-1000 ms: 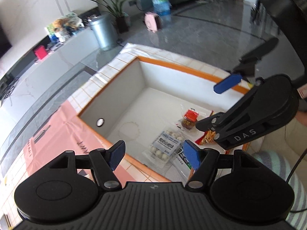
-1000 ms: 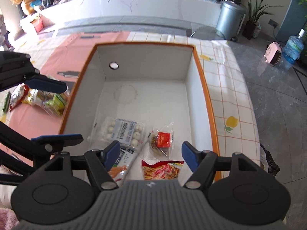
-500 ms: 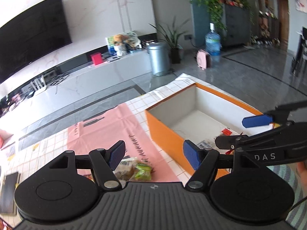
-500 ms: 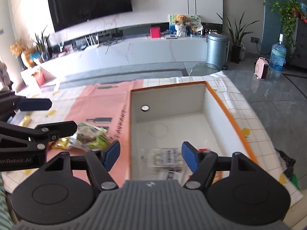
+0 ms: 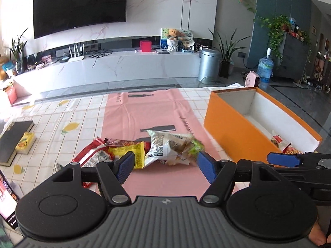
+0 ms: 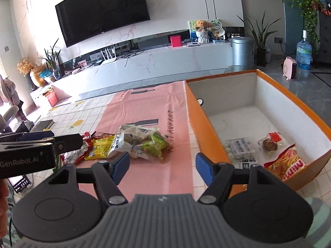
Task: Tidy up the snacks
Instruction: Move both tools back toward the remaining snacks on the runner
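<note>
Counter (image 5: 82, 111) carries one orange box (image 6: 209, 124) holding four packets; both claws, left (image 5: 165, 166) and right (image 6: 162, 165), gape empty.

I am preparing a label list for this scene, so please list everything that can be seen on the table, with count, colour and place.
Box: one, orange outside, white inside, right on the table.
Snack packets in the box: at least three, white, clear and red-yellow, near end of the floor.
Loose snack packets: a pile of about four, red, yellow, white-green, on the pink mat.
Pink mat: one, middle of the table.
Checked tablecloth: one, white with lemons.
Book: one, dark, far left.
Yellow packet: one, beside the book.
Left hand-held gripper: black, blue pads, open.
Right hand-held gripper: the same, open.
</note>
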`<move>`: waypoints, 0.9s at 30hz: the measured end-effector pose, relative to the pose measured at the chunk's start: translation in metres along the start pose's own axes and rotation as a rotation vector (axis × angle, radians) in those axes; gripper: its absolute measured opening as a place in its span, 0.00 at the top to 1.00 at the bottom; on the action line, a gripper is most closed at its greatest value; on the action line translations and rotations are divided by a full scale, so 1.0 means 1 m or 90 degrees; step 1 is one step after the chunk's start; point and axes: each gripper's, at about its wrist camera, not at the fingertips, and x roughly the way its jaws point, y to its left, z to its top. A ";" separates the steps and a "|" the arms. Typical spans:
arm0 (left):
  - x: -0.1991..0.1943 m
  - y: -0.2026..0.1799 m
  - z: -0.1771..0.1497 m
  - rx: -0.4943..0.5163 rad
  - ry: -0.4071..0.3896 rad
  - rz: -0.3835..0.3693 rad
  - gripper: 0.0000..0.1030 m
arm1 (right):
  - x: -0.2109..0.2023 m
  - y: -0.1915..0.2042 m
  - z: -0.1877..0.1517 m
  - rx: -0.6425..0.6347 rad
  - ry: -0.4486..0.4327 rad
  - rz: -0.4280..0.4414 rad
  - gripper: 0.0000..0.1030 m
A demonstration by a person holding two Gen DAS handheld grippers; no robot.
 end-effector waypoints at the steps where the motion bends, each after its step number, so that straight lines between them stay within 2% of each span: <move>1: 0.002 0.007 -0.006 -0.006 0.005 0.001 0.21 | 0.005 0.005 -0.003 -0.007 0.004 0.004 0.34; 7: 0.015 0.033 -0.026 -0.045 0.023 0.000 0.21 | 0.035 0.023 -0.012 -0.060 0.023 -0.002 0.34; 13: 0.040 0.048 -0.036 -0.077 0.060 -0.010 0.22 | 0.072 0.027 -0.009 -0.070 0.053 -0.005 0.34; 18: 0.062 0.051 -0.031 -0.066 0.075 -0.018 0.24 | 0.104 0.024 0.002 -0.084 0.062 -0.024 0.34; 24: 0.083 0.050 -0.010 -0.084 0.057 -0.048 0.26 | 0.134 0.010 0.026 -0.034 0.050 -0.035 0.34; 25: 0.087 0.049 -0.006 -0.086 0.057 -0.055 0.29 | 0.138 0.009 0.030 -0.031 0.047 -0.037 0.35; 27: 0.095 0.048 0.001 -0.091 0.057 -0.067 0.30 | 0.146 0.007 0.034 -0.031 0.045 -0.039 0.43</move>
